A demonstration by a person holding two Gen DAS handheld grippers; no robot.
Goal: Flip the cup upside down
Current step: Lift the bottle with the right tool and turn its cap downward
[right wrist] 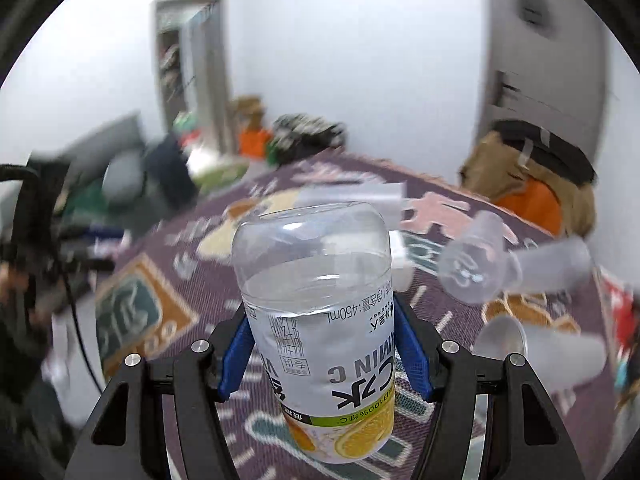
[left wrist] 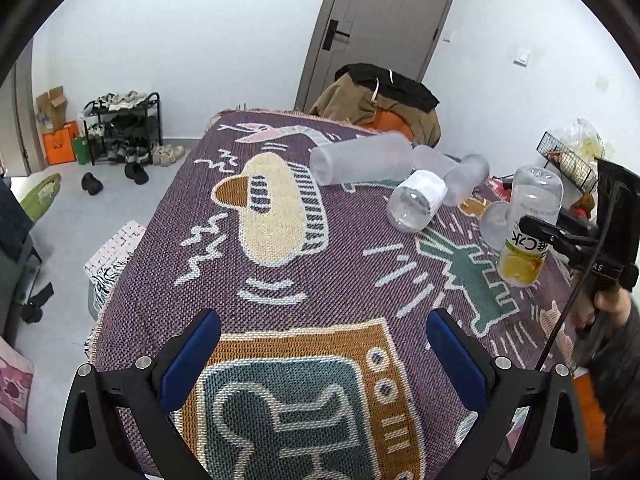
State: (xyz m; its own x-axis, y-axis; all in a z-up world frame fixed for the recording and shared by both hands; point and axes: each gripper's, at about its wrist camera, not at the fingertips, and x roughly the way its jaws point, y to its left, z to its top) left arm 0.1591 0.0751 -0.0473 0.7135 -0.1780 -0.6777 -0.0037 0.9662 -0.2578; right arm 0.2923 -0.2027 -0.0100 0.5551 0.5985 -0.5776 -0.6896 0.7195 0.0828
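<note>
A clear plastic cup with a yellow lemon label [right wrist: 320, 320] stands bottom-up, its print upside down, and my right gripper [right wrist: 322, 316] is shut on its sides with the blue pads [right wrist: 236, 356]. In the left wrist view the same cup [left wrist: 528, 224] stands at the right of the patterned tablecloth [left wrist: 280, 288], its mouth low at the cloth, with the right gripper [left wrist: 534, 230] reaching in from the right, held by a hand. I cannot tell whether the cup touches the cloth. My left gripper [left wrist: 323, 316] hangs open over the near part of the cloth, holding nothing.
Several frosted cups lie on their sides at the far right: a big one [left wrist: 360, 158], one with a white band [left wrist: 416, 200], and others [left wrist: 466, 178]. A wire basket [left wrist: 568, 160] and a jacket-draped chair [left wrist: 380, 100] stand behind. The table edge drops off on the left.
</note>
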